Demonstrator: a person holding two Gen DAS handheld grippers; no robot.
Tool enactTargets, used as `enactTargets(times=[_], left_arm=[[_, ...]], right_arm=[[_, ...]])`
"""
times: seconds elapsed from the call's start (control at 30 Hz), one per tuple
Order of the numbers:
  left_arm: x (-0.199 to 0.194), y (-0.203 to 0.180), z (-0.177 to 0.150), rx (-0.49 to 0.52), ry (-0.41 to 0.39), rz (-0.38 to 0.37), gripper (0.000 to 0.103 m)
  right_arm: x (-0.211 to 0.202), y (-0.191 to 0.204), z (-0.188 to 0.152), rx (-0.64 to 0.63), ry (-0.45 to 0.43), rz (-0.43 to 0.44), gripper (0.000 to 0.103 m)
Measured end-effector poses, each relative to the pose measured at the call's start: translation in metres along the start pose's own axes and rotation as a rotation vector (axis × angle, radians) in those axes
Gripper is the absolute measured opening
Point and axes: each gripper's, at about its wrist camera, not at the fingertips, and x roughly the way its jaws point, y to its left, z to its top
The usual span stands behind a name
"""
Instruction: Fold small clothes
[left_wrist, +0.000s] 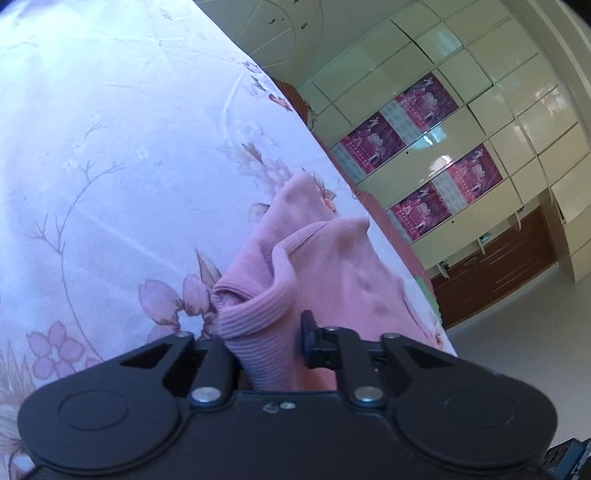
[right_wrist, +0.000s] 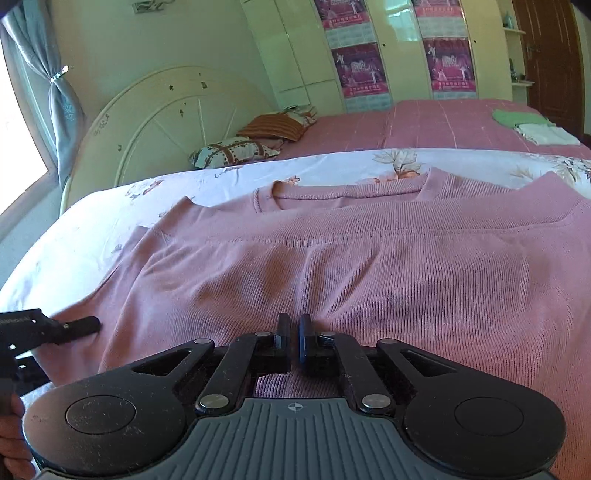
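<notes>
Floral sheet (right_wrist: 332, 168) under pink sweater (right_wrist: 369, 266); wardrobe (right_wrist: 399, 48) behind, posters possibly calendars

You will find no legible text here: the purple posters (right_wrist: 357, 70) on the wardrobe doors (right_wrist: 402, 48) carry lettering too blurred to read, and a small crosshair mark (right_wrist: 296, 407) sits on your right hand-held gripper (right_wrist: 294, 338).

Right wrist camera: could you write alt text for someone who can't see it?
A black two-finger gripper, its fingers nearly closed, pinches the hem of a pink knitted sweater spread flat on a floral sheet. Behind are pillows and a pink bedspread.
</notes>
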Motion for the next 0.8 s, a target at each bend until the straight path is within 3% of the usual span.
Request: enactTargets(times=[0.07, 0.13, 0.27, 0.33, 0.43, 0.6, 0.67, 0.7, 0.73, 0.77, 0.8], left_arm=[[-0.013, -0.012, 0.0, 0.032, -0.044, -0.043, 0.007], [-0.023, -0.038, 0.0, 0.128, -0.055, -0.085, 0.007], [-0.03, -0.12, -0.01, 0.367, -0.045, -0.157, 0.007], [-0.032, -0.161, -0.022, 0.465, -0.036, -0.201, 0.007], [-0.027, -0.212, -0.052, 0.566, 0.034, -0.292, 0.007], [0.008, -0.278, -0.146, 0.747, 0.221, -0.394, 0.007], [0.043, -0.291, -0.196, 0.809, 0.376, -0.369, 0.009], [0.054, -0.294, -0.216, 0.839, 0.437, -0.332, 0.018], [0.061, -0.297, -0.234, 0.867, 0.482, -0.298, 0.02], [0.056, -0.297, -0.244, 0.892, 0.476, -0.31, 0.023], [0.046, -0.296, -0.245, 0.903, 0.444, -0.33, 0.033]], right_arm=[[-0.002, -0.004, 0.001, 0.022, 0.004, 0.011, 0.002], [-0.003, -0.008, 0.001, 0.043, 0.002, 0.023, 0.0], [-0.005, -0.015, 0.004, 0.066, 0.006, 0.051, 0.0], [-0.021, -0.028, 0.009, 0.137, -0.034, 0.06, 0.0], [-0.062, -0.072, 0.012, 0.306, -0.12, 0.061, 0.0], [-0.15, -0.158, 0.007, 0.494, -0.264, 0.041, 0.001], [-0.18, -0.184, 0.003, 0.527, -0.279, 0.013, 0.001], [-0.19, -0.195, 0.0, 0.537, -0.27, 0.009, 0.001], [-0.198, -0.203, -0.003, 0.548, -0.251, 0.002, 0.002], [-0.204, -0.21, -0.007, 0.558, -0.235, -0.007, 0.02], [-0.211, -0.216, -0.012, 0.56, -0.233, -0.012, 0.057]])
